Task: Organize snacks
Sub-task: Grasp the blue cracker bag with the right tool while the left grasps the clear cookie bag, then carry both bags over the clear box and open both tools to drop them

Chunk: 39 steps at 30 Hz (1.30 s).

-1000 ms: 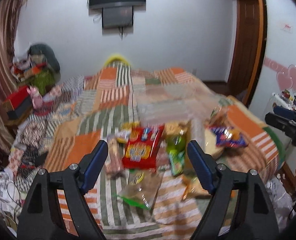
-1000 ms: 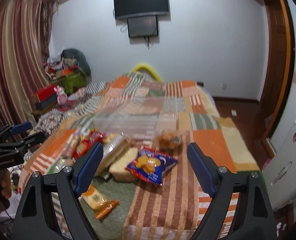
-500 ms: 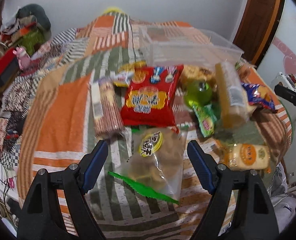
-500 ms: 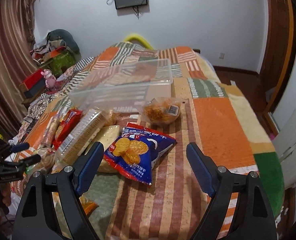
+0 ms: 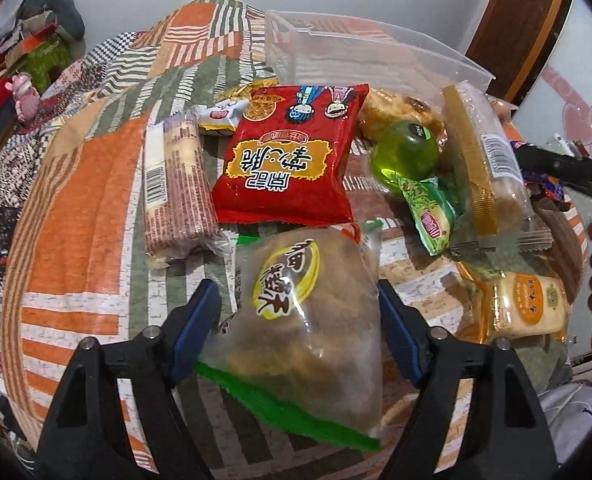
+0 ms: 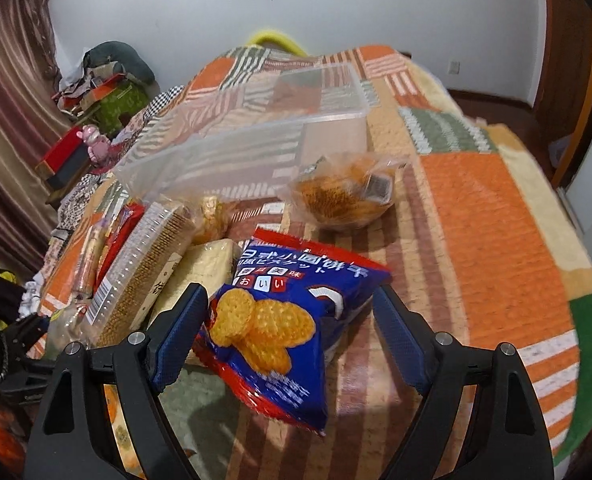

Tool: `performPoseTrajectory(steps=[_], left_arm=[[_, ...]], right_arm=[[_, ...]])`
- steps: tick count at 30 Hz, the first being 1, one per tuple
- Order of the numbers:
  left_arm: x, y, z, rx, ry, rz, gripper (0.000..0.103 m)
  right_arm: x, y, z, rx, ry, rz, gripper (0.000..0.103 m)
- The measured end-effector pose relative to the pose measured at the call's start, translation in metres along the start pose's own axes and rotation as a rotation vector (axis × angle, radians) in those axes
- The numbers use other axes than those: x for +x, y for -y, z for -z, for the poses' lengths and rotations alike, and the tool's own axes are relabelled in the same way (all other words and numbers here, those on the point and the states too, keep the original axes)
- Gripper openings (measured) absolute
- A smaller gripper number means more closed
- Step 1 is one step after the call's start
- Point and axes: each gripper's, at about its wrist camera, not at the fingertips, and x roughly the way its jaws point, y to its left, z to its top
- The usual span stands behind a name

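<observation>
Snack packs lie in a heap on a patchwork bedspread. My left gripper [image 5: 297,316] is open, its jaws on either side of a clear bag of brown pastry with a green edge [image 5: 307,332]. Beyond it lie a red noodle-snack bag [image 5: 288,156], a long biscuit roll [image 5: 176,184] and a green jelly cup [image 5: 403,154]. My right gripper [image 6: 292,322] is open, its jaws on either side of a blue cracker bag [image 6: 284,320]. A clear plastic bin [image 6: 256,140] stands behind the heap; it also shows in the left wrist view [image 5: 367,52].
A clear bag of orange snacks [image 6: 343,196] lies near the bin. A long tray of crackers [image 6: 144,280] and a pale cake pack [image 6: 200,268] lie left of the blue bag. Clutter and boxes [image 6: 104,92] stand at the far left, a wooden door [image 5: 519,28] at the right.
Both grippers have come down and forward toward the heap. The left one now straddles the clear pastry bag, the right one the blue cracker bag. Both stay open.
</observation>
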Motion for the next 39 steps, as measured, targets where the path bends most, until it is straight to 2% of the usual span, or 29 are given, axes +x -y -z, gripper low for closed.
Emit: performPoseTrajectory(steps=[2, 4, 8, 14, 28, 39], left_arm=[[0.0, 0.0, -0.001, 0.002, -0.002, 0.009, 0.063], [-0.002, 0.002, -0.001, 0.014, 0.004, 0.003, 0.061], [-0.007, 0.008, 0.0, 0.031, 0.017, -0.015, 0.057], [-0.025, 0.017, 0.001, 0.037, 0.055, -0.016, 0.056], [-0.077, 0.022, -0.039, 0.035, 0.217, -0.043, 0.056], [-0.094, 0.041, -0.096, 0.075, 0.341, -0.022, 0.056]], right_arm=[[0.003, 0.003, 0.001, 0.026, -0.014, -0.019, 0.083], [0.004, 0.005, 0.002, 0.043, -0.018, -0.032, 0.081], [0.002, 0.006, 0.002, 0.047, -0.028, -0.066, 0.066], [-0.006, 0.008, 0.003, 0.035, -0.012, -0.073, 0.05], [-0.037, 0.007, -0.002, 0.011, 0.065, -0.063, 0.048], [-0.058, -0.006, -0.039, -0.032, 0.2, -0.076, 0.048]])
